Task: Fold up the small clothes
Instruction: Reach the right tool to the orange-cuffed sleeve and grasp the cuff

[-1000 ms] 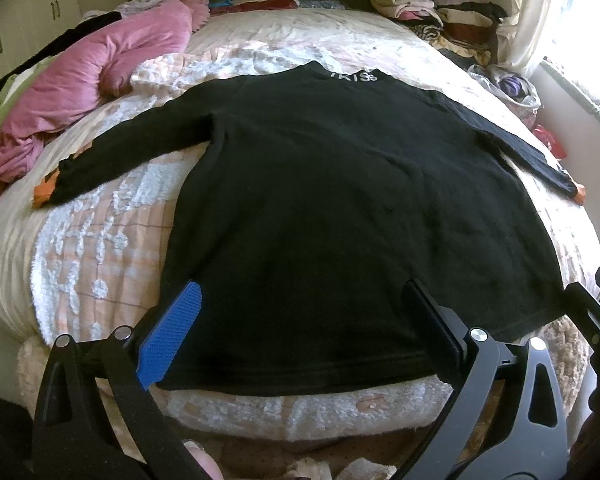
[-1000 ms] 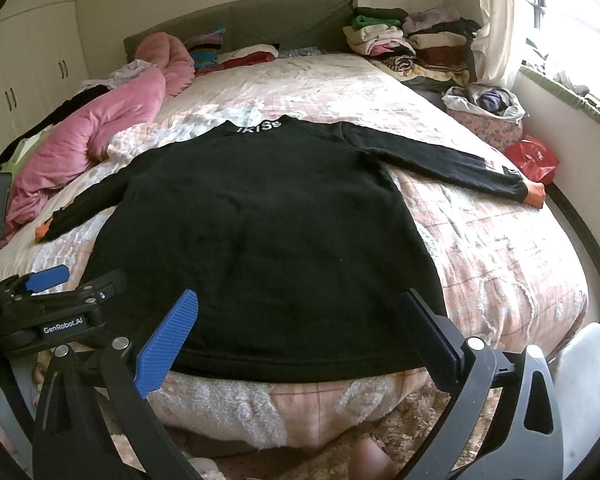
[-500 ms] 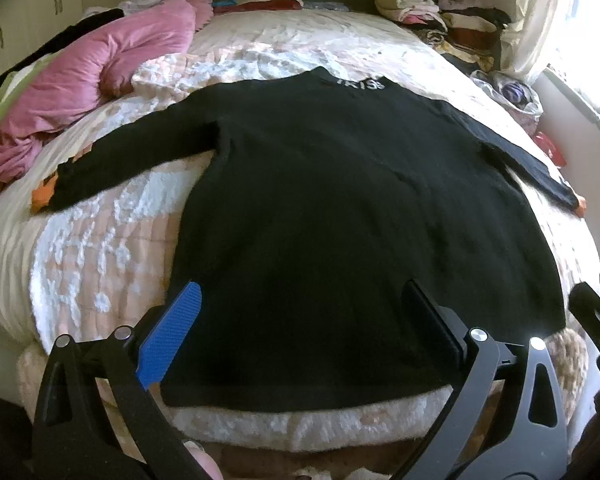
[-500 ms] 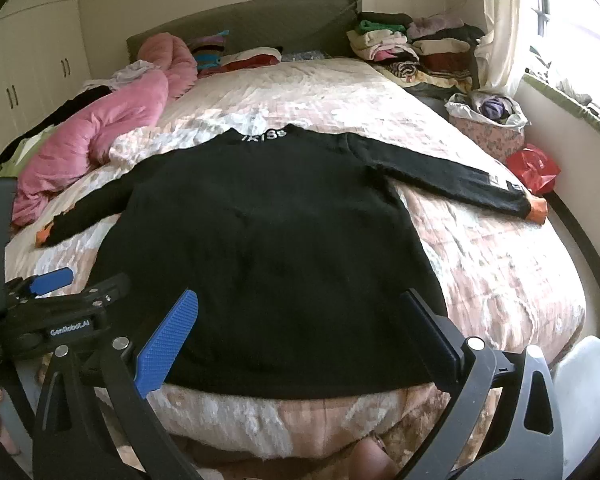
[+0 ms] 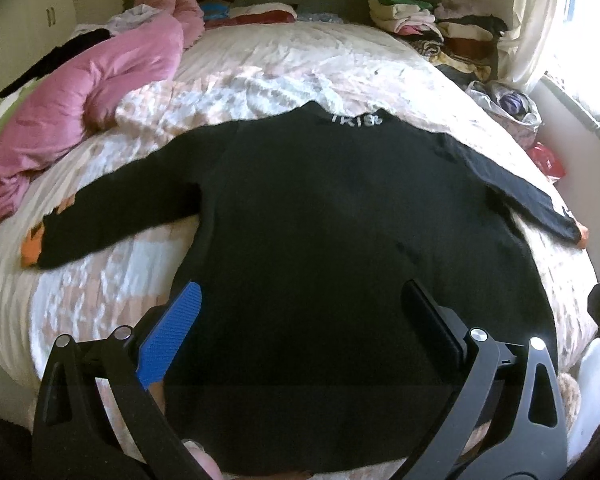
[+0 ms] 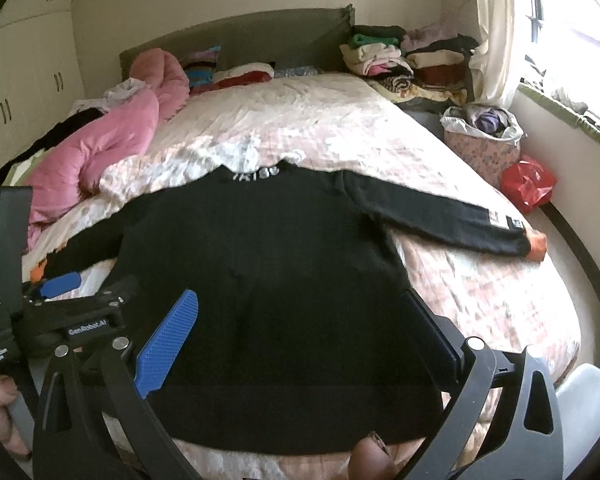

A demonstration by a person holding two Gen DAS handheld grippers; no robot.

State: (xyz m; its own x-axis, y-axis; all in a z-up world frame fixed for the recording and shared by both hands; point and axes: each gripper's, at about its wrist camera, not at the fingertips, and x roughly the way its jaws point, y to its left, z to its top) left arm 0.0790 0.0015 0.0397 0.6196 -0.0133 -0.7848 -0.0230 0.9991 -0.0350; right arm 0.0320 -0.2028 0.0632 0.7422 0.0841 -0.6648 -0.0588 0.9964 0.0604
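A black long-sleeved sweater (image 5: 324,232) (image 6: 268,280) lies flat on the bed, back up, white lettering at the collar, both sleeves spread out, orange cuffs at the ends. My left gripper (image 5: 300,300) hovers open above the sweater's lower part, nothing between its fingers. My right gripper (image 6: 300,308) is also open over the hem area, empty. The left gripper's body (image 6: 80,320) shows at the left of the right wrist view.
The bed (image 5: 300,64) carries a pink quilt (image 5: 100,92) on its left side. Stacks of folded clothes (image 6: 400,56) sit at the far right by the headboard. A bag of clothes (image 6: 484,140) and a red bag (image 6: 528,186) stand on the floor by the window.
Both grippers have moved forward over the sweater's lower part, so the hem now lies beneath the fingers. The sweater itself has not shifted.
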